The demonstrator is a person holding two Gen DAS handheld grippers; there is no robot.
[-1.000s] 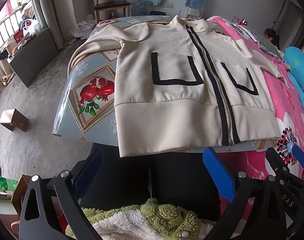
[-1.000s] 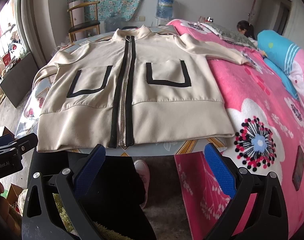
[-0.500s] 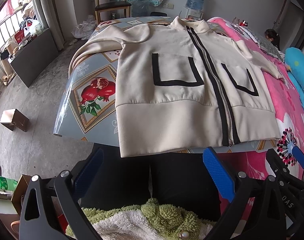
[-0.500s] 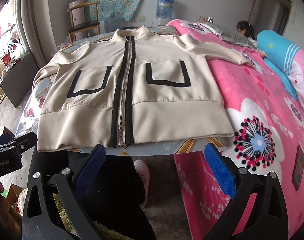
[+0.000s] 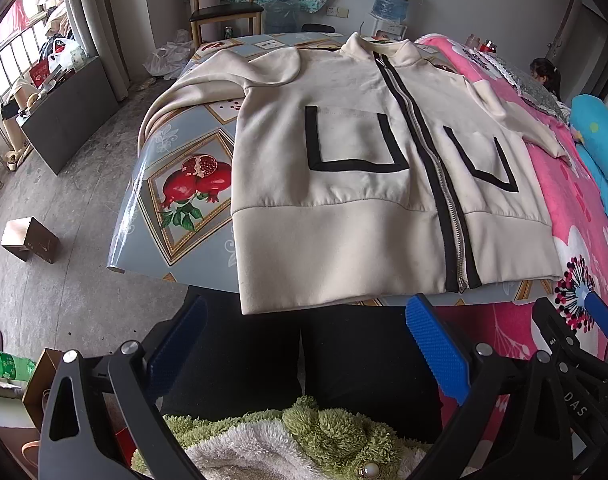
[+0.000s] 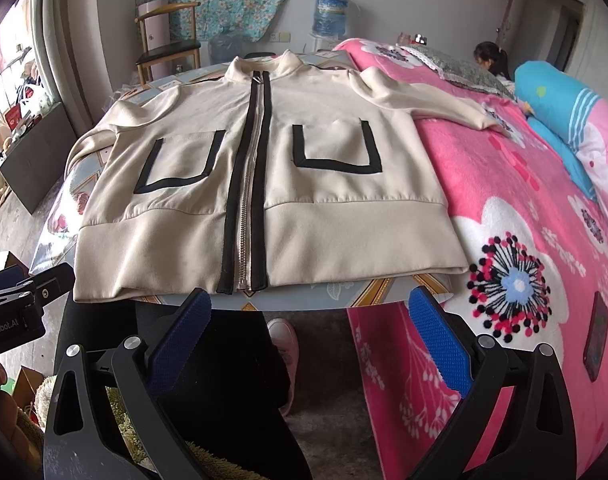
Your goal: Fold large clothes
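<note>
The cream jacket point(image 6: 264, 184) is lying flat, zipped, mid-frame on the desk point(image 5: 176, 200), probably ready for folding. Both grippers, left gripper point(image 5: 304, 356) and right gripper point(image 6: 309, 344), are hanging back with fingers spread wide, holding nothing.

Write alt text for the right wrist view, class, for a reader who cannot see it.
A cream zip-up jacket with black trim lies flat, front up, on a table, one sleeve reaching onto a pink floral blanket. The open right gripper hovers before the hem, holding nothing.

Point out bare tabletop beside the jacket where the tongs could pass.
One free patch: the pomegranate-print tablecloth at the table's left edge, bordered by the jacket body and its draped left sleeve. The right side is crowded: the jacket runs to the pink blanket. Both tongs hang short of the near edge.
</note>
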